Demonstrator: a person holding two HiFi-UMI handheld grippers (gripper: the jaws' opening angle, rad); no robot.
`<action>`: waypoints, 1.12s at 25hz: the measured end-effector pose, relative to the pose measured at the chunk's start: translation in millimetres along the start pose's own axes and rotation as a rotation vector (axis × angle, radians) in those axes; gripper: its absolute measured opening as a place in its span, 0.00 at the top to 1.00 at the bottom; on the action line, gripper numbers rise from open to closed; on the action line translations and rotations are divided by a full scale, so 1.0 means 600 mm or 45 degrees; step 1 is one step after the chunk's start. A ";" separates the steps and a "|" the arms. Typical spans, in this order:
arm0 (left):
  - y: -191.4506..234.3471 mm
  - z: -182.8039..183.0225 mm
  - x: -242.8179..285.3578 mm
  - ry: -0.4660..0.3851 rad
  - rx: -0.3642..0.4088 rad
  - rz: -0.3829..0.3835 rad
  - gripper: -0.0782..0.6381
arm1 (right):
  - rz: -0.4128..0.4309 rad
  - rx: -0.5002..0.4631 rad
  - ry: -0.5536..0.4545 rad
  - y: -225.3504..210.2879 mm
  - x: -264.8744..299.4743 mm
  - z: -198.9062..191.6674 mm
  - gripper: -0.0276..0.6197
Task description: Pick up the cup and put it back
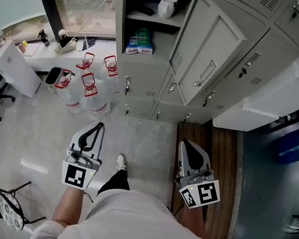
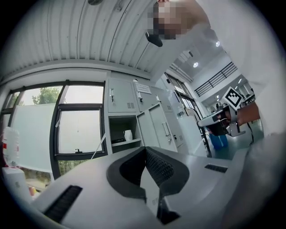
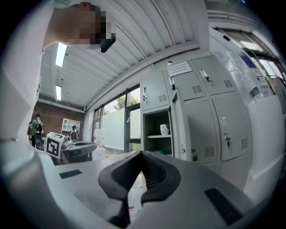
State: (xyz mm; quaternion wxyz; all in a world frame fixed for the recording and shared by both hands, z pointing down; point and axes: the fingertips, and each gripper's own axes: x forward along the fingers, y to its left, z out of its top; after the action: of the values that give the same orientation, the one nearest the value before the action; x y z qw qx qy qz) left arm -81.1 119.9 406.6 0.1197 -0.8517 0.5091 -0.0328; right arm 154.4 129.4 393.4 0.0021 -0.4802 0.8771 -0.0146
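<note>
Cup (image 1: 167, 6) is seen standing inside the open locker (image 1: 117, 18) — left gripper (image 1: 99, 127) and right gripper (image 1: 186, 144) are held shut, empty.

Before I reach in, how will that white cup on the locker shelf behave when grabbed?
The white cup looks glazed and smooth, so it is probably stiff, slippery and breakable if knocked. It stands upright, taller than wide, on the locker shelf, so a sideways nudge may tip it. It looks small, likely light.
</note>
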 end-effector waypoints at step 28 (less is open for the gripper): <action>0.230 -0.102 0.320 0.007 -0.072 -0.101 0.86 | 0.022 -0.126 -0.003 -0.117 0.419 0.069 0.93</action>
State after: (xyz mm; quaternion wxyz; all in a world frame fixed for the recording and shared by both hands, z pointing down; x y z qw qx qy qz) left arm -118.2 -121.1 420.4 0.0929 -0.8741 0.4761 -0.0256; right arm 78.7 -121.1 356.4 -0.0204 -0.4720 0.8809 0.0295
